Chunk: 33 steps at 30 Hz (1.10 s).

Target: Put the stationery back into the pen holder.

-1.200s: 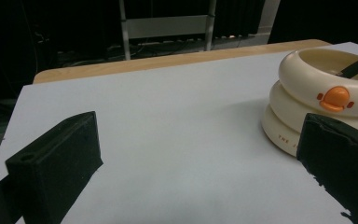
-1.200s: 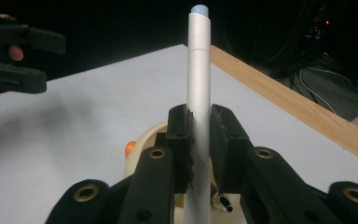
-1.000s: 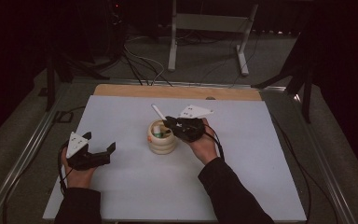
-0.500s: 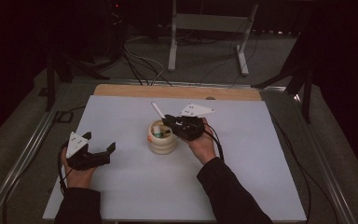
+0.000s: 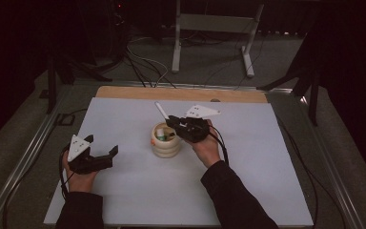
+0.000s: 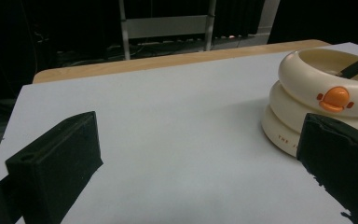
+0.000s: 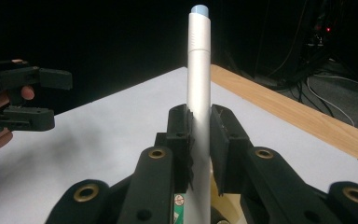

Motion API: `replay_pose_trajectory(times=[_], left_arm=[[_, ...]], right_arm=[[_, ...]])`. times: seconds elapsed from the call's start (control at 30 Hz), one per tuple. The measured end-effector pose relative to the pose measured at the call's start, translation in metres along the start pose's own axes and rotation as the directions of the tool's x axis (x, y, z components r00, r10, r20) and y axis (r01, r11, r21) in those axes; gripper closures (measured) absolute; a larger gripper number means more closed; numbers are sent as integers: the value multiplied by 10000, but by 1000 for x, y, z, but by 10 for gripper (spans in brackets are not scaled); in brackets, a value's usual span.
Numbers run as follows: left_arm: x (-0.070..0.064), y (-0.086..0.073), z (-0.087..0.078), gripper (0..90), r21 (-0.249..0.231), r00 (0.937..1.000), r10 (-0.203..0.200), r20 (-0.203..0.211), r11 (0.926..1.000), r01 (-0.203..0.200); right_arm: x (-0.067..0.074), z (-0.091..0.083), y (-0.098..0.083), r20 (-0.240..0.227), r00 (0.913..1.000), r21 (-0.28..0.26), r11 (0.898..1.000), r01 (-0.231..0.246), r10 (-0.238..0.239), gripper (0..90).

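A cream ringed pot [image 5: 165, 141] with an orange duck-bill mark [image 6: 334, 98] stands at the middle of the white table [image 5: 267, 167]. Just right of and above the pot, my right gripper [image 5: 170, 120] is shut on a white pen [image 7: 199, 79] with a pale blue tip. The pen [image 5: 161, 111] slants up and to the left from between the pads, and its lower end reaches down to the pot's mouth. Left of the pot, near the table's left side, my left gripper [image 5: 102, 145] rests low with its jaws wide apart and nothing between them. Small items lie inside the pot, too small to name.
A wooden strip [image 5: 181, 94] runs along the table's far edge. Beyond it stand a metal stand [image 5: 213, 28] and loose cables on the dark floor. A metal rail [image 5: 26, 157] borders the table's left side. Cables trail from both grippers.
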<state>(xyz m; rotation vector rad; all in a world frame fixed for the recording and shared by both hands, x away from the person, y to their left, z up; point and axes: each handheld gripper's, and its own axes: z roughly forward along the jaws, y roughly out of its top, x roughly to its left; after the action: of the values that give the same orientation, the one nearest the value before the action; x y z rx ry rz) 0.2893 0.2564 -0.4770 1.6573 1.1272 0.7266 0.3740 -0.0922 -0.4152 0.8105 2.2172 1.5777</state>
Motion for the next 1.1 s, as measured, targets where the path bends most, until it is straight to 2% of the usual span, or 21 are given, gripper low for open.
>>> replay_pose_trajectory(times=[0.53, 1.1], left_arm=[[0, 0, 0, 1, 18, 10000, -7, 19, 10000, 7], [1, 0, 0, 1, -18, 10000, -26, 15, 10000, 26]], right_arm=[[-4, 4, 1, 69, 9998, -193, 9997, -166, 167, 792], [-1, 21, -4, 27, 9994, -385, 9987, -334, 335, 793]])
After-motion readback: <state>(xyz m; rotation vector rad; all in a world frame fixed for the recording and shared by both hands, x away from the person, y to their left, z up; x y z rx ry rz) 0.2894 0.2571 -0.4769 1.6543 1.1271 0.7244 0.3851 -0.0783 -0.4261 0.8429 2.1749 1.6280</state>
